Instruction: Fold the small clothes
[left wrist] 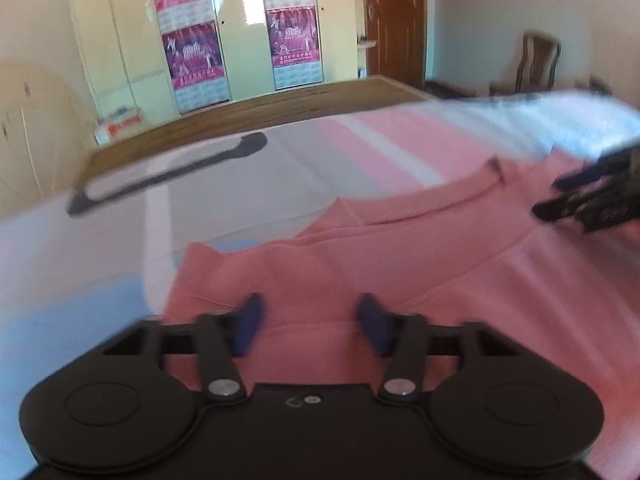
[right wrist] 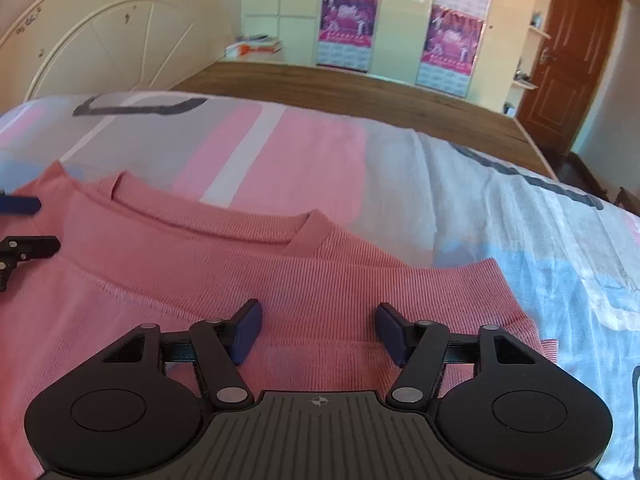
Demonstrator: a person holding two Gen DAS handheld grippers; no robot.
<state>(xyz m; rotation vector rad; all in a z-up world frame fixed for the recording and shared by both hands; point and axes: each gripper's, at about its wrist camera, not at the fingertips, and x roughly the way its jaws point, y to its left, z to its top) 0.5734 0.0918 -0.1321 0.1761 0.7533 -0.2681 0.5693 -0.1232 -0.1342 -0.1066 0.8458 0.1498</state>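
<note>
left gripper (left wrist: 310,330) hangs low over a pink knit sweater (left wrist: 400,264), blue pads spread apart, bare knit showing between them, nothing pinched. right gripper (right wrist: 318,330) sits the same way over the other shoulder, jaws apart, fabric under the gap but not clamped. each gripper shows at the edge of the other's view: right one (left wrist: 560,196) dark and blurred over the far shoulder, left one (right wrist: 24,220) at the frame edge.

sweater lies flat on a bedspread (right wrist: 500,200) of pink, grey, white and pale blue blocks with dark outline shapes. ribbed neckline (right wrist: 224,226) faces away from both cameras; sleeves look folded in across the body, one cuff edge (right wrist: 496,268) lying near the right pads.

around: bare wooden bed board (right wrist: 360,88) beyond the bedspread. cream arched headboard (right wrist: 108,40) on one side. pale wardrobe doors (left wrist: 120,48) carrying magenta posters (left wrist: 294,44). brown door (right wrist: 568,56) in the corner, small shelves beside it. stack of books or boxes (right wrist: 254,46) by the headboard. wooden chair (left wrist: 536,64), blurred, past the bed edge.

nothing lies on the sweater between pads and knit.
</note>
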